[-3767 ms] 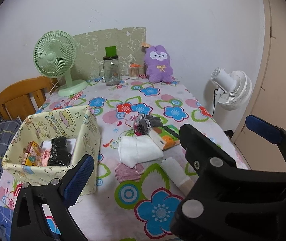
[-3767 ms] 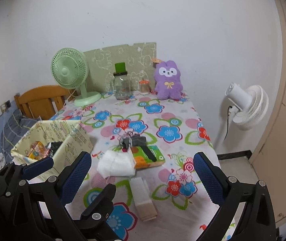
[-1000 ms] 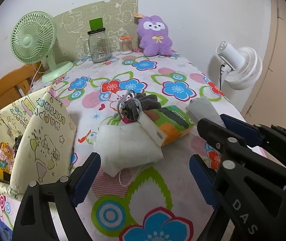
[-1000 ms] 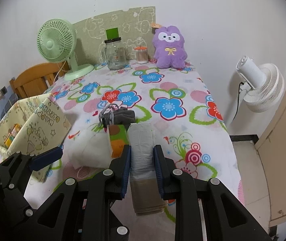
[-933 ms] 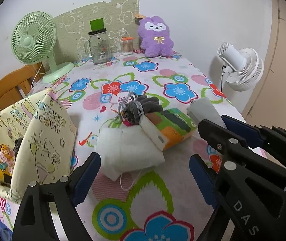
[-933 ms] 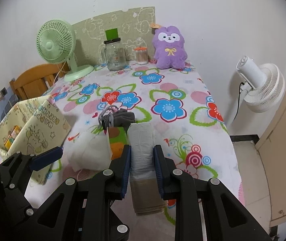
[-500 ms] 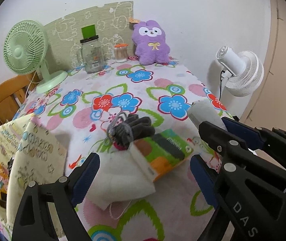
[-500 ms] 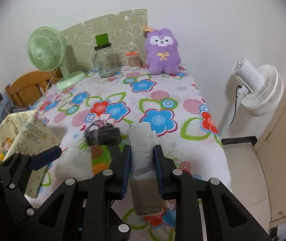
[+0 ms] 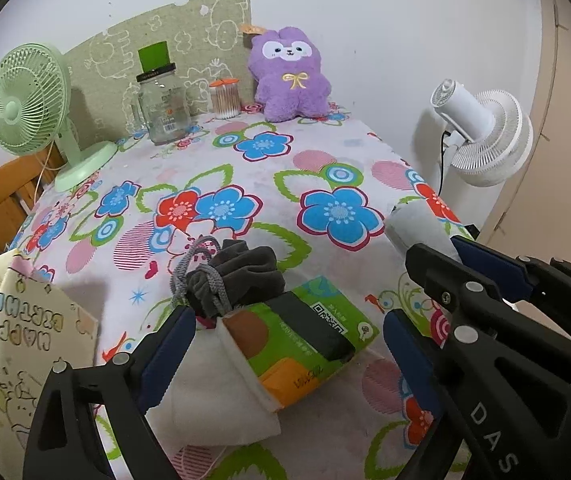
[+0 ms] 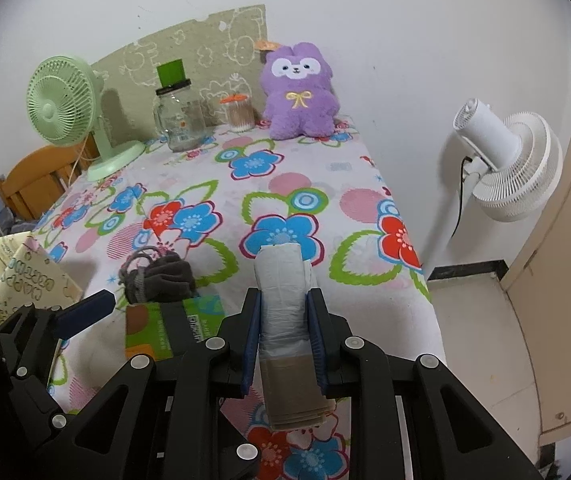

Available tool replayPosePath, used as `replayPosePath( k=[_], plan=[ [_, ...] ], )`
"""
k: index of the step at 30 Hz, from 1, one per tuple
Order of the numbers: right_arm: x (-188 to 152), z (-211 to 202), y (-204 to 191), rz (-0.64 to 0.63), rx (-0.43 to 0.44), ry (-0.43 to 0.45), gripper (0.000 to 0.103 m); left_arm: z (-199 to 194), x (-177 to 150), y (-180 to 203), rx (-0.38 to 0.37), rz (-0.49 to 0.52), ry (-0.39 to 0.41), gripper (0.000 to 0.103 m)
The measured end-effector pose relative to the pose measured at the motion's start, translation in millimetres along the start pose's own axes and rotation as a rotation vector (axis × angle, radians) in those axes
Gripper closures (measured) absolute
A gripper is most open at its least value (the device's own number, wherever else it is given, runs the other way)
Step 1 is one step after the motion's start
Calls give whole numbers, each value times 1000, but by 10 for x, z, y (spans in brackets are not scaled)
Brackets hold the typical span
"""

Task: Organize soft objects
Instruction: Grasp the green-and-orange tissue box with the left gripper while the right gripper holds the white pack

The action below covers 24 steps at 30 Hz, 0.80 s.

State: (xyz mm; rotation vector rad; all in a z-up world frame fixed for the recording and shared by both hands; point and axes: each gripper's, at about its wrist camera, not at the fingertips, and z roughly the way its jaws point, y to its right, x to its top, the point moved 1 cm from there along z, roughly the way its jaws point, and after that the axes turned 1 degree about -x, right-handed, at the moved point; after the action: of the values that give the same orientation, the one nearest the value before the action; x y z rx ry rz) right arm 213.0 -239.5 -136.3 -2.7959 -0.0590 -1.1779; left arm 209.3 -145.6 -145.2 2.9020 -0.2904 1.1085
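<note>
My right gripper (image 10: 284, 312) is shut on a white and tan folded cloth roll (image 10: 283, 280) and holds it above the flowered table; the roll's end also shows in the left wrist view (image 9: 415, 224). My left gripper (image 9: 285, 340) is open and empty, low over a white face mask (image 9: 213, 392), a green and orange tissue pack (image 9: 305, 332) and a dark grey drawstring pouch (image 9: 237, 272). A purple plush toy (image 9: 287, 74) sits upright at the table's far edge.
A yellow fabric bin (image 9: 17, 352) stands at the left front. A green desk fan (image 9: 33, 100), a glass jar (image 9: 163, 104) and a cotton-swab jar (image 9: 225, 98) stand at the back. A white floor fan (image 10: 505, 160) stands right of the table. A wooden chair (image 10: 41, 180) is at the left.
My right gripper has closed on the cloth roll and lifted it off the table. Both grippers have moved forward over the table, toward the pouch and tissue pack.
</note>
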Motion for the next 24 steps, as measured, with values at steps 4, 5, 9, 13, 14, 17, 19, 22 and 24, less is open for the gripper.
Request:
replayPosePath(
  k=[4, 5, 9, 13, 14, 17, 19, 22, 24],
  plan=[
    [-14, 64, 28, 7, -2, -15, 77, 59, 1, 21, 11, 0, 0, 7],
    [-21, 80, 34, 8, -5, -18, 77, 72, -2, 25, 16, 0, 1, 7],
    [-53, 145, 66, 16, -9, -37, 77, 132, -16, 43, 22, 2, -10, 7],
    [-79, 188, 100, 31, 2, -52, 77, 142, -30, 65, 25, 5, -1, 7],
    [-85, 195, 106, 33, 1, -54, 77, 144, -34, 69, 26, 5, -2, 7],
    [-105, 213, 119, 39, 4, -62, 77, 158, -52, 77, 15, 1, -15, 8],
    [-119, 222, 125, 42, 7, -68, 77, 181, -63, 86, -4, 2, -36, 17],
    [-150, 235, 126, 38, -5, -76, 77, 211, -91, 101, 4, 15, -57, 23],
    [-176, 239, 127, 45, 4, -82, 77, 195, -99, 110, 20, 25, -50, 29]
  ],
)
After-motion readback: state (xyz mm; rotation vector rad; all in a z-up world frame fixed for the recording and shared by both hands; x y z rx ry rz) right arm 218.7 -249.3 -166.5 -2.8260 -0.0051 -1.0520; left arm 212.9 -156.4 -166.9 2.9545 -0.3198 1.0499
